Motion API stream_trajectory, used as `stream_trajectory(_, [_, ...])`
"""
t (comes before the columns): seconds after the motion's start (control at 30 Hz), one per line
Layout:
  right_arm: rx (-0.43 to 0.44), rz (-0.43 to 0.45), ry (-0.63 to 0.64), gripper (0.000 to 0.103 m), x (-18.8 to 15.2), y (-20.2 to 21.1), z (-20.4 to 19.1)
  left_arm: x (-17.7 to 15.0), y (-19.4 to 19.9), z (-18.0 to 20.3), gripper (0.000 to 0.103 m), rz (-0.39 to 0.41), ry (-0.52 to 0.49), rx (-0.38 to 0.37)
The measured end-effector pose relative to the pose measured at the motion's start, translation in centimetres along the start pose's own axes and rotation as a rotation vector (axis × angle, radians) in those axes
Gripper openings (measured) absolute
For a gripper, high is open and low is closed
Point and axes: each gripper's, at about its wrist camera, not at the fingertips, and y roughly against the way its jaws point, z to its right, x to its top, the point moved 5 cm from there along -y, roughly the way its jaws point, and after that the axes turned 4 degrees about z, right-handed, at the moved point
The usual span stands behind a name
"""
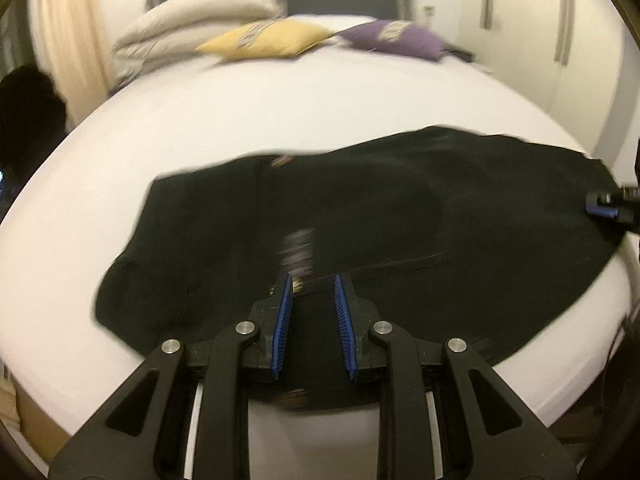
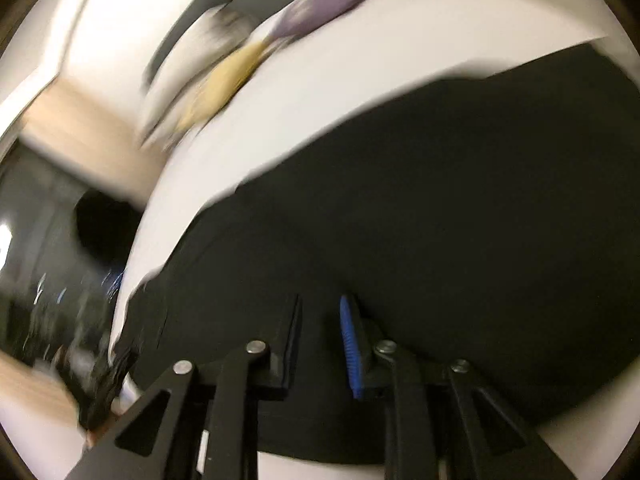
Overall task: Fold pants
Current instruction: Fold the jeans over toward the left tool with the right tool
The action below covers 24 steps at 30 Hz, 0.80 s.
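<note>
The left gripper (image 1: 312, 280) had its blue-padded fingers (image 1: 283, 320) set at a moderate gap, nothing pinched between them, poised over the near edge of the pants (image 1: 400, 208). The right gripper (image 2: 320, 304) likewise showed a gap between its fingers, gripping nothing, low over the cloth; in the left view it appeared at 3 o'clock by the pants' right end.

The black pants lay spread lengthwise across the white bed (image 1: 280, 120), from 9 to 3 o'clock, fairly flat, a pale label at 12 o'clock of the left fingers. They looked already laid leg over leg, though blur left that unsure; the crosswise folds seemed still to be done.

At the bed's far side, at 12 o'clock, sat a yellow pillow (image 1: 264, 38), a purple pillow (image 1: 396, 38) and a folded duvet (image 1: 200, 16), all well apart from the pants. Nothing stood in the way.
</note>
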Motion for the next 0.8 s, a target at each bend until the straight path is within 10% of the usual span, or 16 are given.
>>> stream_trajectory(0.07, [0.116,0.104,-0.038,0.065,1.5,3.2,-0.1,1.0,-0.3,3.5,0.021,0.006,-0.027,-0.058])
stream_trajectory(0.2, [0.125,0.119,-0.038,0.074,1.4,3.7,1.9,0.9,-3.4,11.0,0.021,-0.078,-0.135,-0.143])
stream_trajectory(0.33, [0.130,0.121,-0.227,0.006,0.2,2.5,7.5,0.5,-4.8,13.6,0.021,-0.092,-0.191,-0.094])
stream_trajectory(0.5, [-0.086,0.302,-0.333,0.002,-0.1,10.2,14.8,1.1,-4.9,13.2,0.021,-0.119,-0.165,-0.113])
stream_trajectory(0.6, [-0.128,0.387,-0.333,0.041,1.3,13.1,14.3,3.1,-4.0,13.9,0.021,-0.064,-0.170,-0.130])
stream_trajectory(0.67, [0.019,0.430,-0.306,0.061,2.4,12.4,9.1,4.4,-3.7,15.3,0.021,-0.034,-0.178,-0.142])
stream_trajectory(0.8, [0.205,0.287,-0.213,0.069,3.0,5.8,1.7,5.4,-5.3,17.5,0.021,-0.060,-0.213,-0.145])
